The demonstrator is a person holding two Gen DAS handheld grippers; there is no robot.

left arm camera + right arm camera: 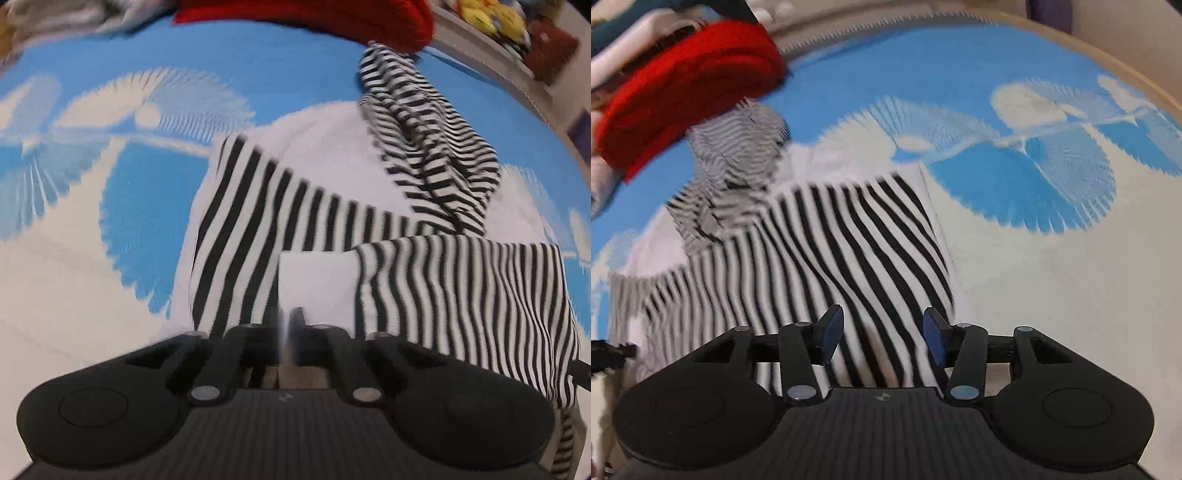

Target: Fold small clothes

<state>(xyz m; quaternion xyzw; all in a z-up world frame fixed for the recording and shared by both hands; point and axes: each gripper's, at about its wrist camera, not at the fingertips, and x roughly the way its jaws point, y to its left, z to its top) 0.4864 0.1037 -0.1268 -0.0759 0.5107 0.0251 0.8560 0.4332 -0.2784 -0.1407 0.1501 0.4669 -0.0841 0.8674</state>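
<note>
The striped top point(258, 221) lies spread on a blue-and-white patterned cloth point(110, 258); whether a bed or a worktop is under that cloth cannot be told. One fine-striped sleeve point(424, 140) is bunched up and thrown across the far part of the garment, towards a red knit point(332, 18) that sits at the far edge with other clothes heaped beside it.

The left tongs point(290, 325) are shut tight, their fingers pressed together over the near edge of the top. A pale patch of fabric shows just ahead of the tips, but blur hides whether any cloth is actually pinched between them. The right tongs point(882, 334) stand about half open above the broad-striped body near its right edge, with the pads clear of the fabric and nothing held.

This looks like an early fold: the top is roughly laid out but not yet squared, and the loose sleeve is unfolded. The next move calls for the right tongs to come down and close on the near hem or side edge, matching the left. Then both should lift and carry the edge across evenly. The soft knit may sag or slip from a shallow pinch.
</note>
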